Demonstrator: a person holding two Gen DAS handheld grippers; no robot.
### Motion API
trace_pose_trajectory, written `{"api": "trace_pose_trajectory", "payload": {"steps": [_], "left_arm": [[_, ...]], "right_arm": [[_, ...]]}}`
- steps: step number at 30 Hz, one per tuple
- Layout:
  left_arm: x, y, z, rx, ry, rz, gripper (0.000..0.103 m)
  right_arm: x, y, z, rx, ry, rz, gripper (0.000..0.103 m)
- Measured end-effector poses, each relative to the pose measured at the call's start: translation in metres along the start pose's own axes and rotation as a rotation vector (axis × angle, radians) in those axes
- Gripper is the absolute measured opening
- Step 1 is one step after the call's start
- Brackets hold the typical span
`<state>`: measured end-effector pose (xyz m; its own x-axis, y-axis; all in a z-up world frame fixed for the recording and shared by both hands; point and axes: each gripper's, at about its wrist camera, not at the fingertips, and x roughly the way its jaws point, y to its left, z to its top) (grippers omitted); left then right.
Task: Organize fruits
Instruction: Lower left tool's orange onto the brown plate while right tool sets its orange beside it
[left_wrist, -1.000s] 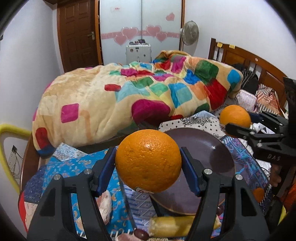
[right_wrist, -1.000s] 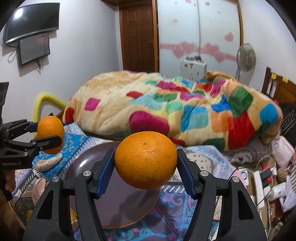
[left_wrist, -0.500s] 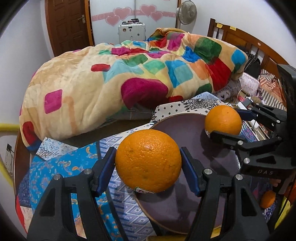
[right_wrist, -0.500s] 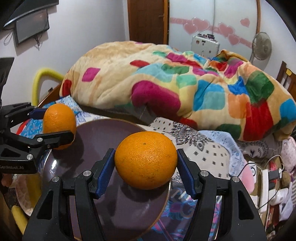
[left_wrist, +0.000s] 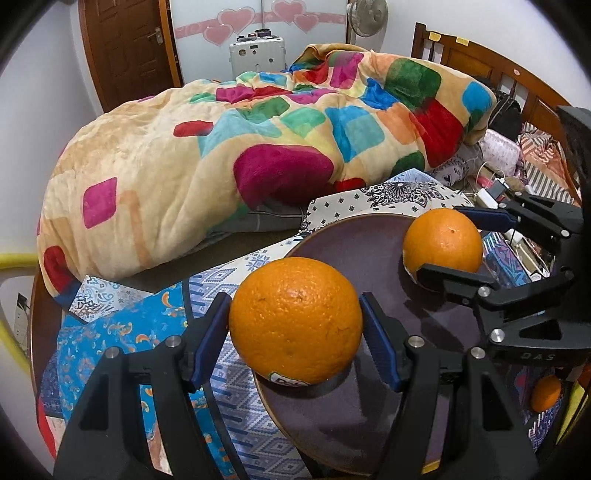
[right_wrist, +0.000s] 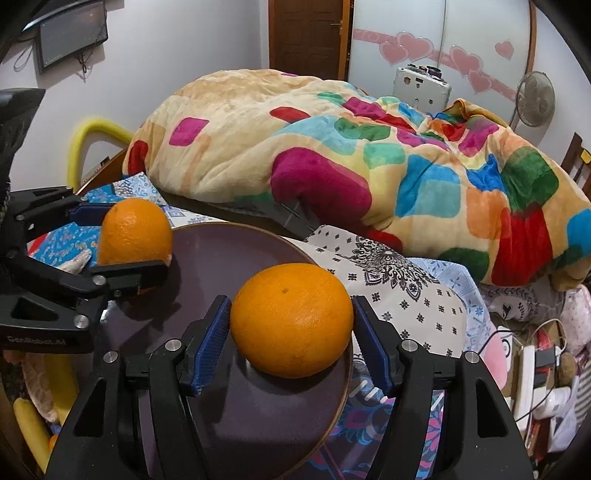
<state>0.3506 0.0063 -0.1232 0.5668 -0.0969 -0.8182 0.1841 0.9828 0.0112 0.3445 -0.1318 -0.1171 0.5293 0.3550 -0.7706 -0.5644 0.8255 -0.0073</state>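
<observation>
A dark purple plate (left_wrist: 351, 251) lies on a patterned cloth in front of the bed. My left gripper (left_wrist: 295, 325) is shut on a large orange (left_wrist: 295, 317), which hangs low over the plate's left rim, sticker side down. In the right wrist view that same gripper (right_wrist: 136, 240) and its orange (right_wrist: 135, 230) show at the left. My right gripper (right_wrist: 291, 325) is shut on a second orange (right_wrist: 291, 317) just above the plate (right_wrist: 229, 258), near its right side. From the left wrist camera the right gripper (left_wrist: 448, 245) and its orange (left_wrist: 443, 240) appear at the plate's far right.
A bulky multicoloured blanket (left_wrist: 240, 140) fills the bed behind the plate. A small orange (left_wrist: 546, 393) and a banana (right_wrist: 31, 421) lie low beside the plate. A power strip with cables (right_wrist: 528, 376) clutters the right. A wooden headboard (left_wrist: 480, 59) stands at the back right.
Both grippers came down and forward with their oranges, from above the cloth to close over the plate. Over the last half second they hardly moved.
</observation>
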Motion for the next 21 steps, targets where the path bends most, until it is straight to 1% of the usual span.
{"api": "trace_pose_trajectory", "payload": {"steps": [2, 4, 5, 8, 10, 12, 15, 19, 21], "left_arm": [[-0.001, 0.0, 0.001, -0.009, 0.011, -0.006, 0.069], [-0.007, 0.002, 0.002, -0.027, 0.008, -0.029, 0.069], [-0.013, 0.004, 0.002, -0.035, -0.01, -0.031, 0.07], [-0.033, 0.004, 0.001, -0.038, -0.075, -0.002, 0.081], [-0.047, 0.005, -0.001, -0.041, -0.104, 0.017, 0.081], [-0.06, 0.006, -0.004, -0.043, -0.117, 0.017, 0.082], [-0.078, 0.006, -0.016, -0.043, -0.132, 0.032, 0.082], [-0.1, 0.007, -0.037, -0.041, -0.141, 0.066, 0.082], [-0.11, 0.011, -0.05, -0.052, -0.142, 0.07, 0.082]], "right_arm": [[-0.003, 0.0, 0.0, 0.0, -0.012, -0.005, 0.065], [-0.009, 0.002, 0.0, -0.011, -0.025, -0.017, 0.068], [-0.011, 0.003, 0.0, -0.013, -0.028, -0.019, 0.068], [-0.024, 0.004, -0.003, -0.01, -0.049, -0.025, 0.068], [-0.037, 0.005, -0.006, -0.007, -0.066, -0.036, 0.068], [-0.049, 0.007, -0.008, -0.009, -0.085, -0.049, 0.068], [-0.071, 0.011, -0.014, -0.007, -0.12, -0.063, 0.069], [-0.096, 0.019, -0.025, 0.002, -0.154, -0.062, 0.07], [-0.107, 0.023, -0.03, 0.005, -0.17, -0.059, 0.072]]}}
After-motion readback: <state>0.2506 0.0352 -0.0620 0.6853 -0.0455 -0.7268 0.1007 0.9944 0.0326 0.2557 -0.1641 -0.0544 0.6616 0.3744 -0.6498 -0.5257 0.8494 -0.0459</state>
